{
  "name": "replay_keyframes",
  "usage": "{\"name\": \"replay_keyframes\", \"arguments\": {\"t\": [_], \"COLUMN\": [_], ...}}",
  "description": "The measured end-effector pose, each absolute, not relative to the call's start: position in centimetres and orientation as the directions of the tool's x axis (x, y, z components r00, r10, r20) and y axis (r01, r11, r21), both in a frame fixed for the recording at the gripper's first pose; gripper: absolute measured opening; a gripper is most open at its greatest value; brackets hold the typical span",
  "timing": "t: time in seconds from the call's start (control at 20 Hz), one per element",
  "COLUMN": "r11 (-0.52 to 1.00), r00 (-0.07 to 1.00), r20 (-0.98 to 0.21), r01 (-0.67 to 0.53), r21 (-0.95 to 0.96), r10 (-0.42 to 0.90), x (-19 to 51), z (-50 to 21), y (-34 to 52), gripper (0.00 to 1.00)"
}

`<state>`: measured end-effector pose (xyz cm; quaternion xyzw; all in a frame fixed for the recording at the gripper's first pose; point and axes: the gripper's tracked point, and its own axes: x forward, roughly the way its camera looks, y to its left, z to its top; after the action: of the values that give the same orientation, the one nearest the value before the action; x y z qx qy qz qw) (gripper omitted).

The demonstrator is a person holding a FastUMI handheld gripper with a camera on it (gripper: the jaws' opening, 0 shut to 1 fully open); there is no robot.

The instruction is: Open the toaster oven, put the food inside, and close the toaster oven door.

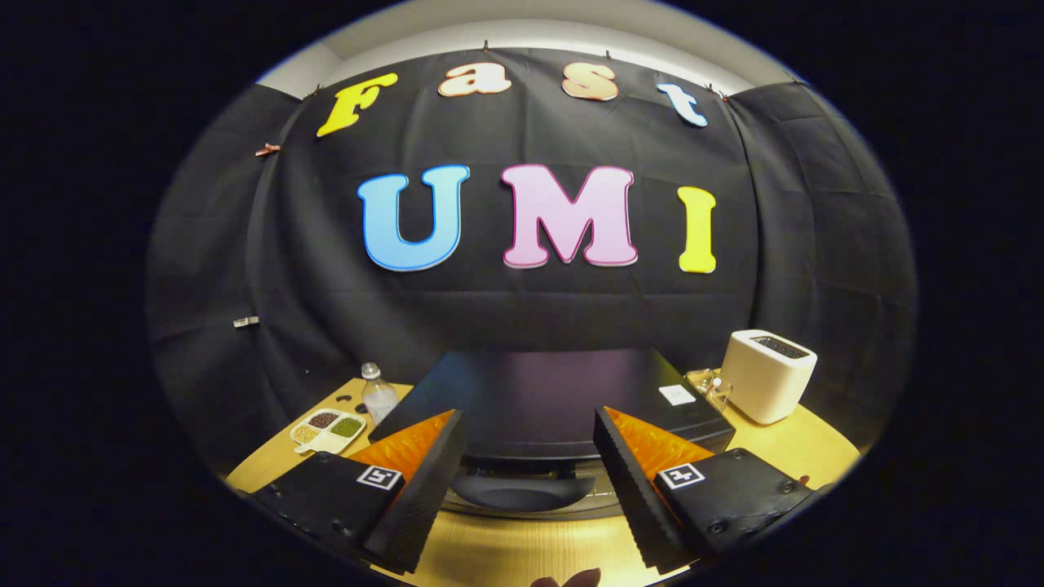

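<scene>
Black toaster oven (pixel 555 399) beyond spread, seemingly empty gripper (pixel 530 448).

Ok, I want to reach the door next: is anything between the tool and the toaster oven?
Nothing visible. The open tool is right at the toaster oven, whose front lies between its fingers. The bottle and divided dish stand beside the oven on one side, the white toaster on the other.
</scene>
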<state>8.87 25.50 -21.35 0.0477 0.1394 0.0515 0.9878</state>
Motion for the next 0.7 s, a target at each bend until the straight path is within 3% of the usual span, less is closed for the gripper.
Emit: {"name": "replay_keyframes", "arguments": {"t": [0.25,0.7], "r11": [0.995,0.997], "r00": [0.919,0.914], "r20": [-0.388,-0.401], "r01": [-0.037,-0.027], "r21": [0.088,0.077], "r10": [0.069,0.055], "x": [8.9,7.2], "z": [-25.7,-25.9], "y": [25.0,25.2], "gripper": [0.98,0.98]}}
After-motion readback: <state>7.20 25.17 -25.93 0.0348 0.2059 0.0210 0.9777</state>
